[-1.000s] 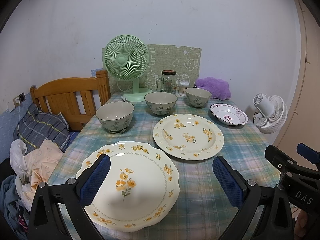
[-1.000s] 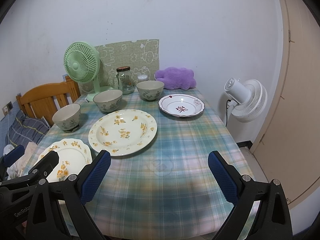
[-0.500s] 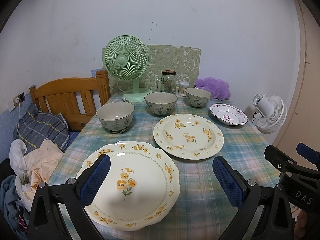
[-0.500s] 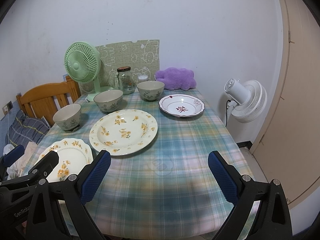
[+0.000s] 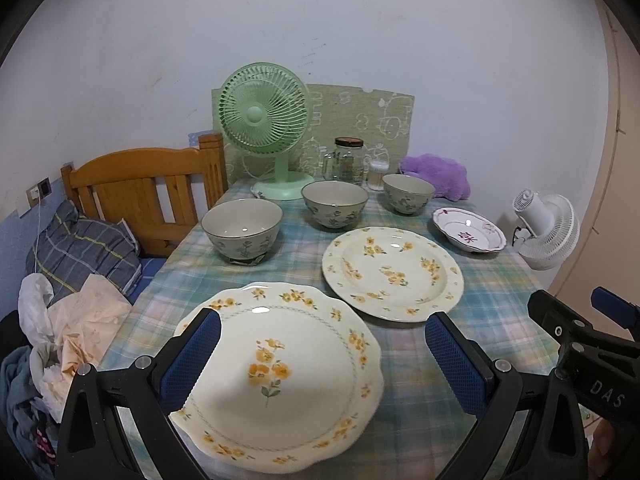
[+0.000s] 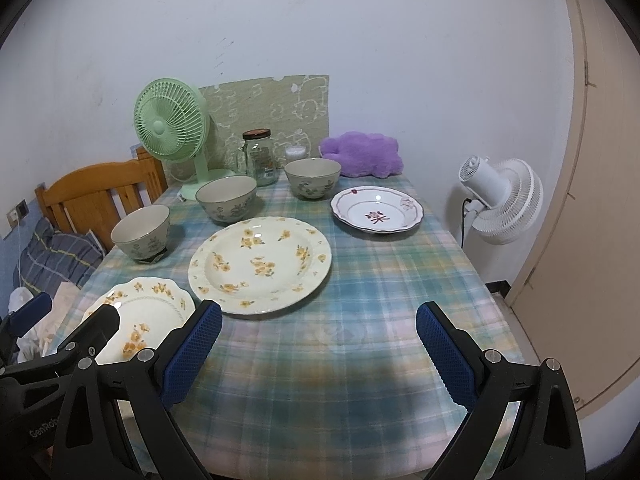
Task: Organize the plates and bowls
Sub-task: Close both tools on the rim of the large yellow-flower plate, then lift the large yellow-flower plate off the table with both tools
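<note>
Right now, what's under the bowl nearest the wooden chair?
A dark flat piece pokes out beneath the base of the nearest bowl on the plaid tablecloth. The bowl covers most of it, so I cannot tell what it is.

The left gripper hangs with jaws spread wide above the scalloped plate. Behind that plate on the checked counter sit a round plate, three bowls, and a smaller red-patterned dish, possibly shallow.
</note>
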